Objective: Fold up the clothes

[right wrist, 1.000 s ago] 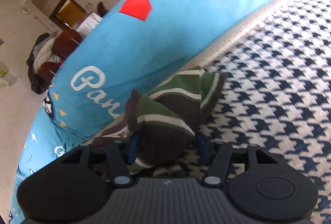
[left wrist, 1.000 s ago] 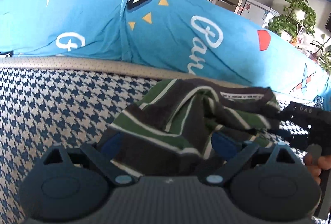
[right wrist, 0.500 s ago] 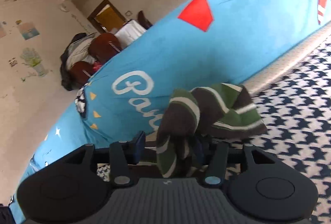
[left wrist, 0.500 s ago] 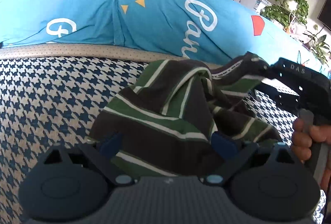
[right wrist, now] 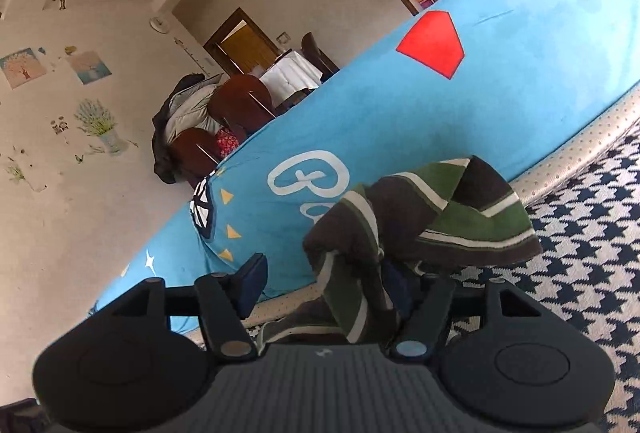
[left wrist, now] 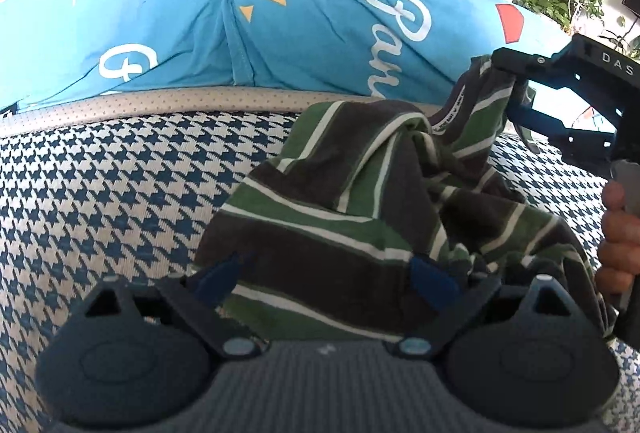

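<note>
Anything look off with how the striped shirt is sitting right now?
Yes. The striped shirt is a bunched, twisted heap, not flat. The right gripper has it draped over one side only, jaws wide apart. The left gripper jaws also look open.

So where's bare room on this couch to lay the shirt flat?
Left of the shirt, the houndstooth seat lies bare up to the beige piping below the blue cushion. The right side is crowded: the right gripper, a hand and bunched fabric.
</note>
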Available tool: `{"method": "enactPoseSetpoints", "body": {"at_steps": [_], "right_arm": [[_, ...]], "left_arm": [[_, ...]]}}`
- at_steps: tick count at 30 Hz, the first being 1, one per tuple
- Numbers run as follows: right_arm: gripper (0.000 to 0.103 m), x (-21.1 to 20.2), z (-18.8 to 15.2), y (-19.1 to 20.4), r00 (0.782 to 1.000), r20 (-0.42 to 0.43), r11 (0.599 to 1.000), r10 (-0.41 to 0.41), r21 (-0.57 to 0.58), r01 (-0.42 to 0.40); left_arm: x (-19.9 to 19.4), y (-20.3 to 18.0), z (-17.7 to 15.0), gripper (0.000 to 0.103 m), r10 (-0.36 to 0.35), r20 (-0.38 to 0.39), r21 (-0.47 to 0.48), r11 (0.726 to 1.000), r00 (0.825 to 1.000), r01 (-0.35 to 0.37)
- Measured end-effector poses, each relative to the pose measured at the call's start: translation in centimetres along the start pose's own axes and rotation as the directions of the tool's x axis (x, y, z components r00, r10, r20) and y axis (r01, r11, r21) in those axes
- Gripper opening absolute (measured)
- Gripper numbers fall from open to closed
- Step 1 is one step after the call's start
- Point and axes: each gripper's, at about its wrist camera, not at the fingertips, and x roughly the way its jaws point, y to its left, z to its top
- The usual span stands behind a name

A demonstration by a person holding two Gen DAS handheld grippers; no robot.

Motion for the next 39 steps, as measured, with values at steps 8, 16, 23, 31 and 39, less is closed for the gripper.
{"method": "enactPoseSetpoints", "body": {"at_steps": [8,16,23,31,39], "right_arm": [[0.069,1.0,-0.6,-0.6,0.999,-0.025,0.999,-0.045,0.009,0.046],[0.071,1.8,-0.9,-0.5,0.999,-0.029,0.999,-0.043,0.007,0.043],[0.076,2.5,-0.8,-0.3,0.999,-0.036,1.0,-0.019,0.018,0.02],[0.076,4.8,-1.5,1.7,0.993,-0.101,0.997,0.062,-0.032,-0.066],[0.076,6.2,-2.7,3.3,0.97,-0.235,0.991,0.063,-0.099,-0.088]], "left_arm": [[0.8,0.3,0.0,0.096,0.056,-0.01,0.006,0.998,0.998,-0.056],[1.7,0.6,0.1,0.096,0.11,-0.014,0.015,0.994,0.994,-0.11],[2.5,1.4,0.6,0.096,0.157,-0.015,0.012,0.987,0.987,-0.157],[2.8,2.7,1.3,0.098,0.228,-0.016,-0.019,0.973,0.974,-0.228],[2.4,3.0,1.6,0.098,0.281,-0.012,-0.071,0.957,0.96,-0.281]]}}
